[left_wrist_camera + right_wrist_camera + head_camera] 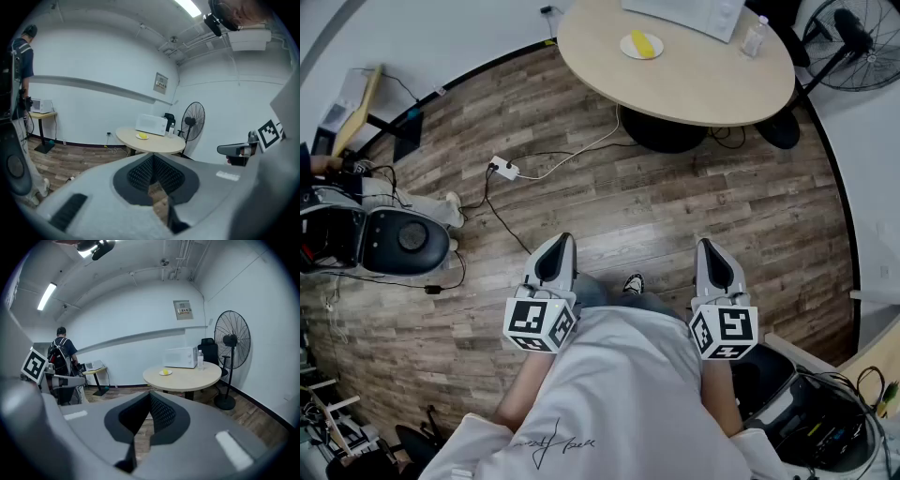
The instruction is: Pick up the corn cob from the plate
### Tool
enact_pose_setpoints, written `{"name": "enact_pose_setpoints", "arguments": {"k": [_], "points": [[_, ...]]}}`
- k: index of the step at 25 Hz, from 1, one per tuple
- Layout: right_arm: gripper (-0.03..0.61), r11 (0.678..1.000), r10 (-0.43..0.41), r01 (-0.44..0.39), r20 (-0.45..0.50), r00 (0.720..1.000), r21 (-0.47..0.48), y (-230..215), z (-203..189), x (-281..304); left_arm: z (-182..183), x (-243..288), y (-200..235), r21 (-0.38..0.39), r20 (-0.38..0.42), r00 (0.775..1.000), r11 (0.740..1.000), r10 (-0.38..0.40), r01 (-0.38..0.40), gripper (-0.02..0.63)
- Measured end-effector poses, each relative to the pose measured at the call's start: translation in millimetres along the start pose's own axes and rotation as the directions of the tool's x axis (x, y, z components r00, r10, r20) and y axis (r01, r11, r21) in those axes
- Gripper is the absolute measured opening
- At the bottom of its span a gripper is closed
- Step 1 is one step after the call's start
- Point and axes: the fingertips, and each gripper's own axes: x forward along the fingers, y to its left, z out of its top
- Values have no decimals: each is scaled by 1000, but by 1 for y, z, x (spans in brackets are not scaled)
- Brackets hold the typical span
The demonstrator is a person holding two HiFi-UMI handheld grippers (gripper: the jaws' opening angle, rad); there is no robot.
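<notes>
A yellow corn cob point(643, 43) lies on a small white plate point(629, 47) on the round wooden table point(694, 80) at the far end of the room. It also shows small and distant as the corn cob point(142, 136) in the left gripper view and the corn cob point(165, 372) in the right gripper view. My left gripper point(564, 241) and right gripper point(705, 244) hang side by side over the wood floor, well short of the table. Both point toward it, shut and empty, as seen at the left gripper point(152, 156) and the right gripper point(150, 394).
A white microwave point(180, 357) and a water bottle point(754, 37) stand on the table's far side. A standing fan point(851, 42) is beside it on the right. A power strip with cables point(504, 169) lies on the floor. Dark equipment point(394, 242) and a person point(61, 352) are at the left.
</notes>
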Motion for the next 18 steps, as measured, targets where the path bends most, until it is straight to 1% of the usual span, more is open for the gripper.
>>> {"name": "enact_pose_setpoints", "arguments": {"k": [3,5,7,9,10,11,13,14,15,18], "points": [[6,1000,-5,5,-12,1000,1,-4,-4,-2,0,0,-4,-3,3,1000,1000,2,-2,-10],[5,1000,-23,23,-20,1000,-5,-8,-4,-3,0,0,-6,-3,1,1000,1000,-1,1,-11],[5,999,-38,38,-4,999,-27,-10,-1,-4,-1,-1,-7,-1,-3,1000,1000,-4,4,-11],[5,999,-27,28,27,999,-26,-9,3,-6,-1,-1,-8,-2,-5,1000,1000,-6,6,-11],[8,1000,-4,4,40,999,-6,-6,6,-8,-1,-1,-8,-3,-6,1000,1000,-7,7,-11],[9,999,36,-37,51,998,30,-1,8,-9,-1,-2,-8,-4,-8,1000,1000,-7,7,-11],[9,982,145,-153,82,986,113,14,12,-13,-1,-5,-7,-5,-11,1000,1000,0,0,-10],[9,973,185,-196,96,978,123,21,15,-14,-2,-7,-7,-5,-12,1000,1000,2,-2,-11],[9,970,206,-217,103,973,107,25,17,-15,-3,-6,-7,-7,-12,1000,1000,2,-2,-11],[8,971,224,-230,103,969,60,30,20,-9,-5,0,-9,-15,-17,1000,1000,-11,10,-11]]}}
